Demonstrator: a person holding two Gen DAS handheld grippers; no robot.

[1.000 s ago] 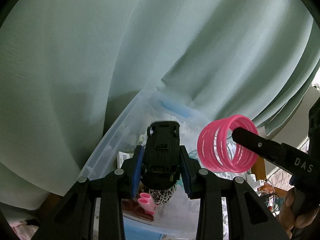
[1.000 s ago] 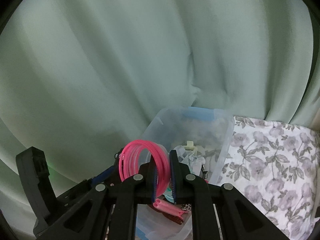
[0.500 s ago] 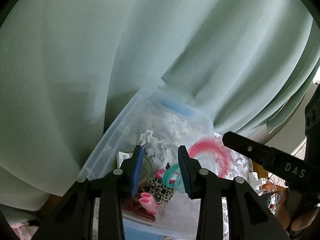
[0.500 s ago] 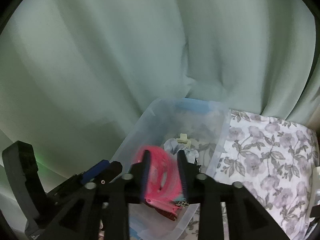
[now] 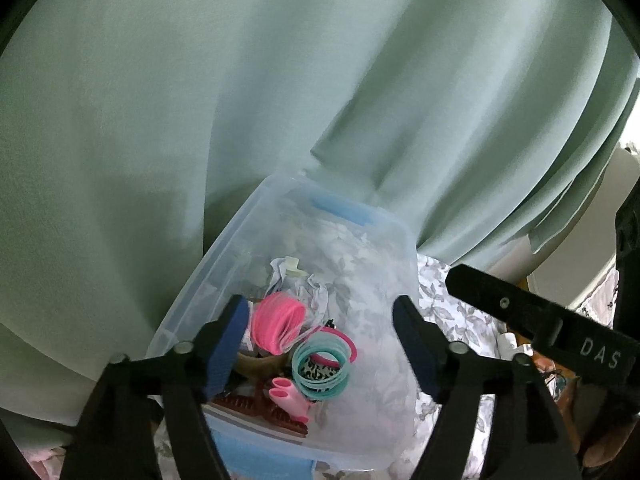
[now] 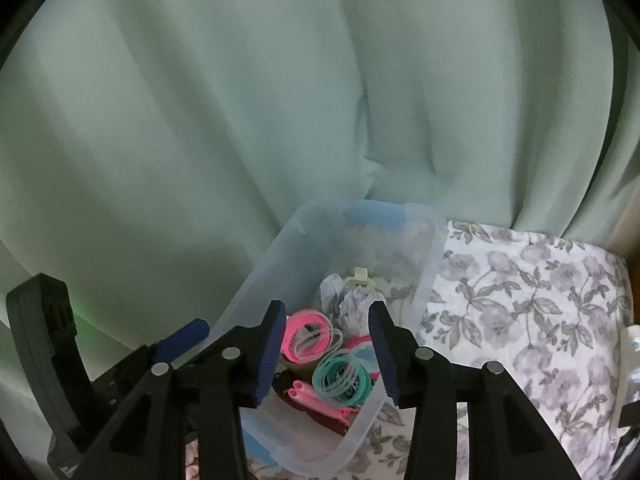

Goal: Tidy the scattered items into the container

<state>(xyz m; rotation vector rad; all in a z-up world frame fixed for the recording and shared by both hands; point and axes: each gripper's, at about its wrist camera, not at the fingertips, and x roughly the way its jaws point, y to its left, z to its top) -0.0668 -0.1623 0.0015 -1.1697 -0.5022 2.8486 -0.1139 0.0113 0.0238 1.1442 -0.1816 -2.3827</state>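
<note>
- My left gripper (image 5: 320,344) has just been opening, jaws spread, nothing between: released over the container (image 5: 224,256).
- My right gripper (image 6: 328,348), likewise just opening, empty; pink coil (image 6: 306,334) lies below.

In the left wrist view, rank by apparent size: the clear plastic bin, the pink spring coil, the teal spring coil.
1. Clear plastic bin, by far.
2-3. Pink spring coil and teal spring coil: about alike, so no firm order.

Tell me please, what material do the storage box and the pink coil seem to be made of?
The storage box looks like frosted, semi-transparent plastic: the floral cloth shows dimly through its walls. The pink coil seems glossy, translucent plastic, made of many thin stacked rings; it could also be rubbery.
</note>
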